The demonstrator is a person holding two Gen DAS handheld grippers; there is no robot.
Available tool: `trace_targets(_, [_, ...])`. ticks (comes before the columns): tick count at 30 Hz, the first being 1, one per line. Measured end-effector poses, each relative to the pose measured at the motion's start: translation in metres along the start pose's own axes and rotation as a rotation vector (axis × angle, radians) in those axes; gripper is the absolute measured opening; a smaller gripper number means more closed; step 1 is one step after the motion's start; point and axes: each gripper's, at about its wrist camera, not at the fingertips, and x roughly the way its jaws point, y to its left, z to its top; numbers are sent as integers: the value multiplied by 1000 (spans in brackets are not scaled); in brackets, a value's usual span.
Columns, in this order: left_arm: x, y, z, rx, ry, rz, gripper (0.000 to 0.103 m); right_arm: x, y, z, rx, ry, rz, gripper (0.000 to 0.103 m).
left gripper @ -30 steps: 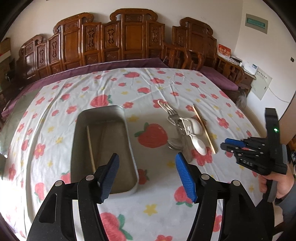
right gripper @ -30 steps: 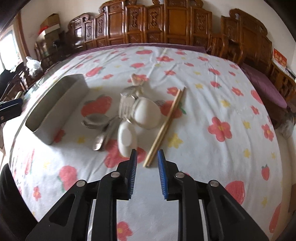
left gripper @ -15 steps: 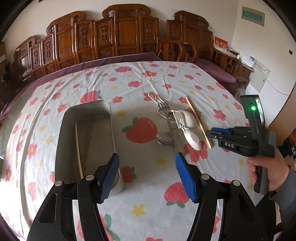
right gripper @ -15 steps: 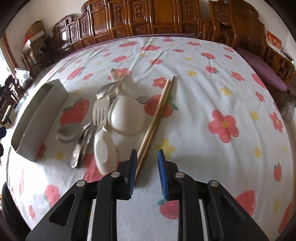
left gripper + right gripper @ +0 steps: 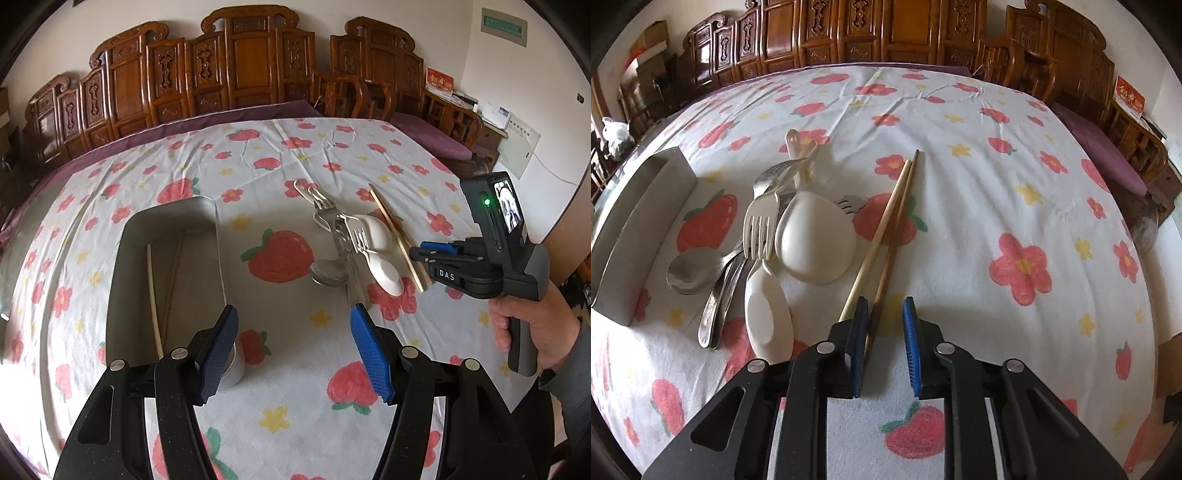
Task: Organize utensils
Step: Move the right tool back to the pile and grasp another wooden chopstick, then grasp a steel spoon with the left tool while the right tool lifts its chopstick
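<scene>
A pair of wooden chopsticks (image 5: 890, 221) lies on the strawberry-print cloth, right of a pile of utensils. The pile holds a white rice paddle (image 5: 816, 243), a white fork (image 5: 761, 225), a white spoon (image 5: 768, 314) and a metal spoon (image 5: 690, 269). My right gripper (image 5: 884, 332) is down at the chopsticks' near ends and its jaws are closing. The darker chopstick lies between them beside the left pad; the right pad is apart from it. That gripper (image 5: 419, 254) also shows in the left wrist view. My left gripper (image 5: 293, 332) hangs open and empty by the near right corner of the metal tray (image 5: 122, 258), which holds a pale chopstick (image 5: 153, 295).
The tray (image 5: 635, 229) stands left of the pile. Carved wooden chairs (image 5: 255, 62) line the table's far side. The table's edge falls away at the right, where a hand (image 5: 532, 332) holds the right gripper. A purple cushion (image 5: 1104, 155) lies on a chair at the right.
The right gripper has come forward and down to the chopsticks' near ends, and one chopstick now lies between its jaws. The left gripper has drifted slightly right, still open.
</scene>
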Motion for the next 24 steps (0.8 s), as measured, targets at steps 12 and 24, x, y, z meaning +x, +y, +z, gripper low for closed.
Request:
trace_targets(12, [39,-18,25,-7,59,-24,60,-12,-20,-22,-31,6,-1,6])
trace_targets(24, [100,-20,47,-40,210,-23,49,-16,-26,-31,-40,-45,50,7])
